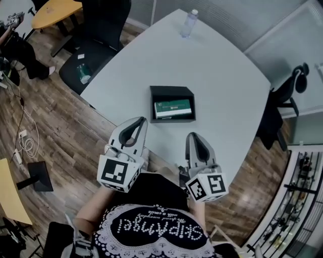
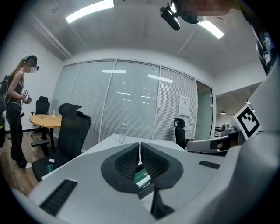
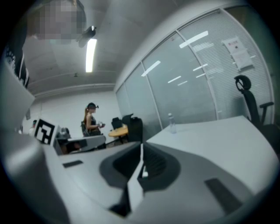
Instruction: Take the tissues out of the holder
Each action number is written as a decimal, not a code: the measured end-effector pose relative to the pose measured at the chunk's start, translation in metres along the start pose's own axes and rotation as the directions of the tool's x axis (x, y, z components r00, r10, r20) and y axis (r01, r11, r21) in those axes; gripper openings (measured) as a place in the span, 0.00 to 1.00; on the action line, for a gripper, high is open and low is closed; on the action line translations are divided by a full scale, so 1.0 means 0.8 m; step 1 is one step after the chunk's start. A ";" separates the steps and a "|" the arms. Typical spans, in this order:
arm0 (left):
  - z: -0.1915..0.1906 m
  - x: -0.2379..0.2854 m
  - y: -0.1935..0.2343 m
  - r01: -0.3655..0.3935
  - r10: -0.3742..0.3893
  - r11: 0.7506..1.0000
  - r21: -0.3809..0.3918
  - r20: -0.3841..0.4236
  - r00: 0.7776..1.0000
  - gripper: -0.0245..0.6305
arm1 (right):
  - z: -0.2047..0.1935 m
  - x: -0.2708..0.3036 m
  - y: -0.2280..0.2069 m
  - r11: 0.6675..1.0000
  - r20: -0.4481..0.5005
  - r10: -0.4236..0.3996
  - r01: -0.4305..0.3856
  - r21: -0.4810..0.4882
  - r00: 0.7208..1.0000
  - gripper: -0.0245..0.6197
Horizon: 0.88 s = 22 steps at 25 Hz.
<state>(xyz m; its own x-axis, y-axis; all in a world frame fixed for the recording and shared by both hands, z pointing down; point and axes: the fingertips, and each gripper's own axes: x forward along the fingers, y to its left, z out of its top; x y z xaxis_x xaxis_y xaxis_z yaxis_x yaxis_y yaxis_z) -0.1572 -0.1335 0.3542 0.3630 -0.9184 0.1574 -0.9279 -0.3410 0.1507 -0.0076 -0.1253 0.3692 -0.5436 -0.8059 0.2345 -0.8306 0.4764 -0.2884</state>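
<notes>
A black open-topped holder (image 1: 171, 91) sits in the middle of the white table (image 1: 217, 70). A green-labelled tissue pack (image 1: 173, 108) lies inside it. My left gripper (image 1: 139, 121) is shut and empty, its tips just short of the holder's near left corner. My right gripper (image 1: 193, 136) is also shut and empty, slightly right of the holder and nearer to me. In the left gripper view the closed jaws (image 2: 140, 145) point at the holder, and the tissue pack (image 2: 142, 177) shows beneath them. In the right gripper view the jaws (image 3: 141, 148) meet over the table, with the holder hidden.
A clear water bottle (image 1: 189, 22) stands near the table's far edge. A black office chair (image 1: 98, 35) is at the far left of the table, another chair (image 1: 282, 101) at its right. A person (image 2: 17, 109) stands by a round wooden table (image 1: 53, 11).
</notes>
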 end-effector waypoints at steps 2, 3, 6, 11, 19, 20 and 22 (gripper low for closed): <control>0.001 0.005 0.004 0.014 -0.014 1.000 -0.009 -0.009 1.000 0.09 | -0.001 0.003 -0.001 1.000 0.004 -0.018 0.018 0.007 1.000 0.09; 0.001 0.007 0.006 0.018 -0.018 1.000 -0.011 -0.010 1.000 0.09 | -0.002 0.003 -0.001 1.000 0.004 -0.025 0.025 0.010 1.000 0.09; -0.001 0.012 0.011 0.031 -0.031 0.999 0.010 -0.007 0.999 0.09 | -0.006 0.003 -0.003 0.999 0.003 -0.042 0.042 0.021 0.999 0.09; -0.008 0.016 0.010 0.041 -0.041 0.999 0.008 -0.021 0.999 0.09 | -0.008 -0.002 -0.011 0.997 0.004 -0.068 0.067 0.034 0.998 0.09; -0.010 0.021 0.001 0.020 -0.020 1.000 0.003 -0.028 0.999 0.09 | -0.012 -0.010 -0.019 0.997 -0.007 -0.056 0.056 0.045 0.998 0.09; -0.010 0.022 0.000 0.013 -0.013 1.000 0.002 -0.026 1.000 0.09 | -0.012 -0.011 -0.021 0.998 -0.007 -0.052 0.053 0.046 0.999 0.09; -0.009 0.022 -0.004 0.000 0.000 1.000 0.001 -0.026 1.000 0.09 | -0.011 -0.015 -0.025 0.998 -0.012 -0.046 0.047 0.047 0.999 0.09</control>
<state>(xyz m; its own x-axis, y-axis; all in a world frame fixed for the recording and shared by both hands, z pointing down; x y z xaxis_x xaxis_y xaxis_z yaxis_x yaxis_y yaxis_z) -0.1475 -0.1475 0.3632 0.3647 -0.9131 0.1826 -0.9281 -0.3407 0.1501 0.0147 -0.1219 0.3806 -0.5063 -0.8225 0.2590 -0.8484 0.4212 -0.3207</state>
